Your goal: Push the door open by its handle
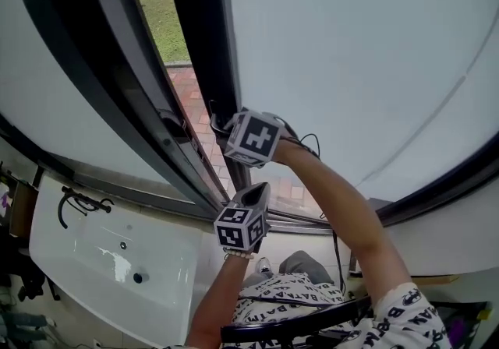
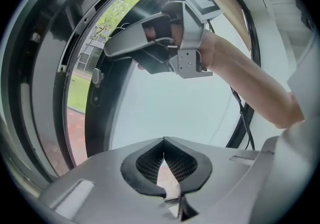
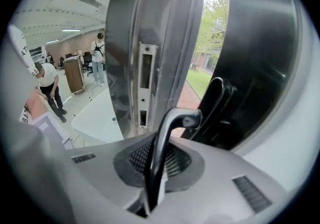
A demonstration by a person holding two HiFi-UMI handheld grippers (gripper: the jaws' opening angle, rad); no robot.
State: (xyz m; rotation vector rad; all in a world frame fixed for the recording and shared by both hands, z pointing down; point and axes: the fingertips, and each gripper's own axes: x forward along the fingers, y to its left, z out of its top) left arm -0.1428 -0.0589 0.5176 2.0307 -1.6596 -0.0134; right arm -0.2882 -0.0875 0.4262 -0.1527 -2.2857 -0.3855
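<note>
The door is a frosted glass panel (image 1: 351, 67) in a dark frame (image 1: 199, 36), and it stands ajar beside the fixed frame (image 1: 117, 98). Its dark lever handle (image 3: 172, 120) runs down between the jaws of my right gripper (image 3: 161, 148), which is shut on it. In the head view the right gripper (image 1: 222, 128) sits at the door's edge, under its marker cube. My left gripper (image 1: 253, 198) hangs lower and nearer to me, away from the door. Its pads (image 2: 150, 165) meet at the tips with nothing between them. The left gripper view shows the right gripper (image 2: 117, 48) from the side.
Through the gap I see grass (image 1: 168, 20) and brick paving (image 1: 191, 94). A white basin (image 1: 86, 242) with a dark tap (image 1: 78, 201) lies at the lower left. A dark chair back (image 1: 296, 324) is at my knees. People stand in a room (image 3: 75, 78) at the left.
</note>
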